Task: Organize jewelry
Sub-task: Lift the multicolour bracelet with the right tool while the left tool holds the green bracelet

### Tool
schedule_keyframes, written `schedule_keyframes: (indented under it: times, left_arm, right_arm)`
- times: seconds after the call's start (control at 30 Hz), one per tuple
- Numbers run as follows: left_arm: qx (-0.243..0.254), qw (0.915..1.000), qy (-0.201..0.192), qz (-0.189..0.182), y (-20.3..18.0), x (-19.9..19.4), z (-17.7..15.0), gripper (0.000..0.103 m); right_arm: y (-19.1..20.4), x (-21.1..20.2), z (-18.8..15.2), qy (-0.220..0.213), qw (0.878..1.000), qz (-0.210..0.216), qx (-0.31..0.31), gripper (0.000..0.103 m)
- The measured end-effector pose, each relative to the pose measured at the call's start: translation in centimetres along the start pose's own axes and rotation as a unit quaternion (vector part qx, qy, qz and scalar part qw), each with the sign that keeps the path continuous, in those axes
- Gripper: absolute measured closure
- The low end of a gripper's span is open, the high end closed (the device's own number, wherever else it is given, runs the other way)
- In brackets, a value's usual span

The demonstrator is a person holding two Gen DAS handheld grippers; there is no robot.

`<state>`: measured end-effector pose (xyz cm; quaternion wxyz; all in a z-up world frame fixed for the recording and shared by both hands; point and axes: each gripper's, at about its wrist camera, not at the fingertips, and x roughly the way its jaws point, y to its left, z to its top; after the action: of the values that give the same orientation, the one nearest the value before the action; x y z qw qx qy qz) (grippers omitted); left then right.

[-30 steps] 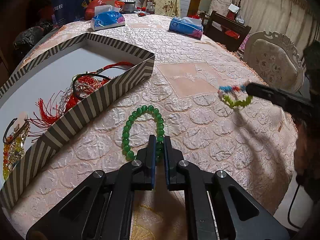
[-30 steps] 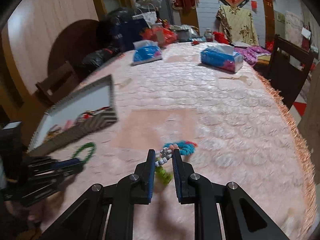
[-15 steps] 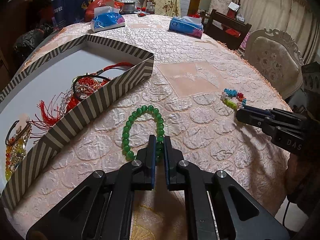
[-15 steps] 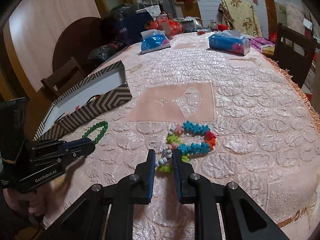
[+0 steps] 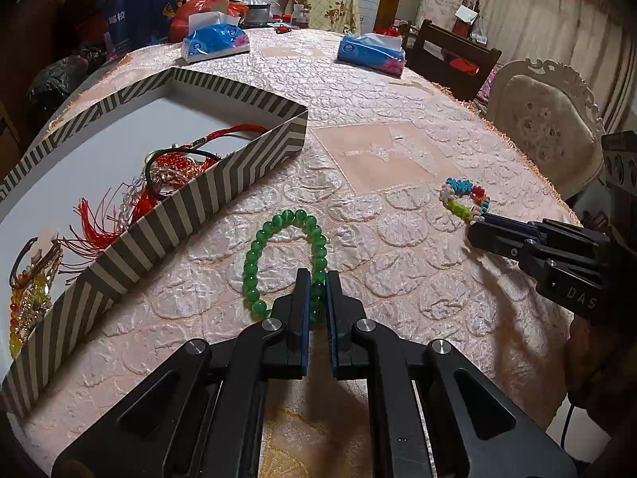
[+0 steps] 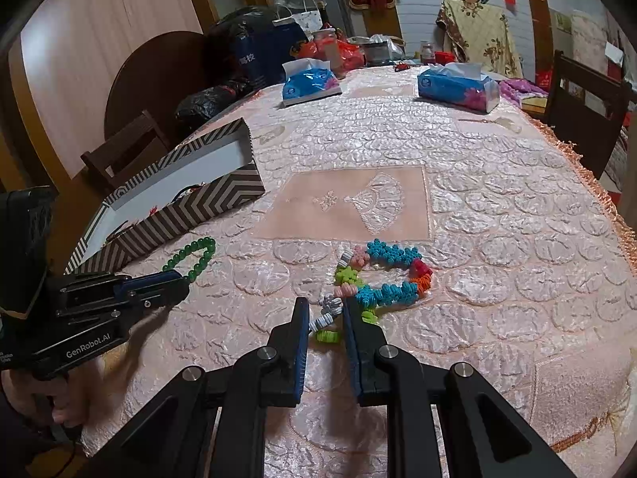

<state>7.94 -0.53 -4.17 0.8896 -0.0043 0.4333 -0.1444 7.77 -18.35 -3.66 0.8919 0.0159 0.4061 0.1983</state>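
1. The left gripper (image 5: 317, 279) sits low over the pink tablecloth (image 5: 398, 79), its jaws drawn close around the near right part of the green bead bracelet (image 5: 278, 223); a few beads sit between the blue pads, and the rest of the loop lies flat on the cloth, stretching away from the tips.
2. The right gripper (image 6: 326, 310) has its jaws parted a little, with the white-striped end of the multicoloured knotted bracelet (image 6: 392, 255) lying between the fingers; whether a pad touches it is hard to tell from this angle.
3. That knotted bracelet rests on the cloth to the right of the green one, well apart from it, just near of the plain embroidered panel (image 6: 350, 203).
4. The striped box (image 5: 223, 187) stands to the left of the green bracelet, near but apart. Inside lie red tasselled cords (image 5: 175, 167) and an amber bead piece (image 5: 28, 294).
5. Two blue tissue packs (image 5: 215, 42) sit at the far side of the table.
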Motion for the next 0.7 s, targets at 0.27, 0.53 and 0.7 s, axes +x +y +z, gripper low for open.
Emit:
schedule_keyframes:
  times: [0.27,0.53,0.7]
  left_arm:
    - [0.000,1.0000,0.000,0.002,0.0,0.0,0.0,0.097]
    - [0.004,0.9998,-0.002,0.021,-0.1,-0.1,-0.1,0.097]
    - [-0.009,0.9990,0.001,0.045,0.0,-1.1,-0.5,0.097]
  right_arm:
    - [0.4,0.0,-0.1,0.000,1.000,-0.009,-0.012,0.087]
    - [0.6,-1.1,0.2,-0.001,1.000,-0.028,-0.011,0.087]
    - [0.9,-3.1,1.3,-0.014,0.999,-0.030,-0.020,0.087]
